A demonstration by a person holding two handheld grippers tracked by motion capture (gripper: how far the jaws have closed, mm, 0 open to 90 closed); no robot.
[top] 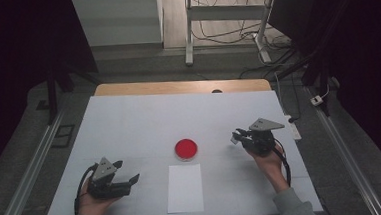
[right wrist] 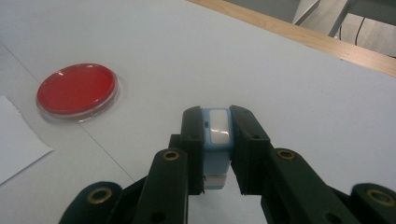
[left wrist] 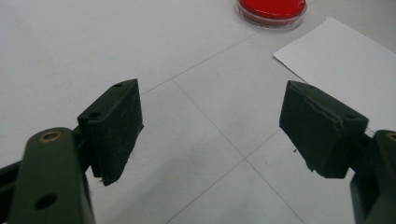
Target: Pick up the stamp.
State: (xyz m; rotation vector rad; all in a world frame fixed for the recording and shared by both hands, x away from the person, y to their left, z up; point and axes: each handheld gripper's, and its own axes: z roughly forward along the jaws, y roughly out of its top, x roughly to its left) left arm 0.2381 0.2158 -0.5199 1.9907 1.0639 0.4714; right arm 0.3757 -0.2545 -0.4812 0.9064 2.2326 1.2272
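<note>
White sheeting covers the table (top: 129, 126) in front of you, with a strip of pale wood showing along its far edge and a dim floor with cables beyond. Your right gripper (right wrist: 217, 122) has its black jaws pressed onto a small light-blue block with a white face (right wrist: 218, 140), holding it above the table, right of a round red dish with a clear rim (top: 186, 149). Just on your side of that dish lies a white sheet of paper (top: 185, 188). Your left gripper (left wrist: 212, 126) rests low near the table's near-left corner, jaws spread wide with nothing between them.
</note>
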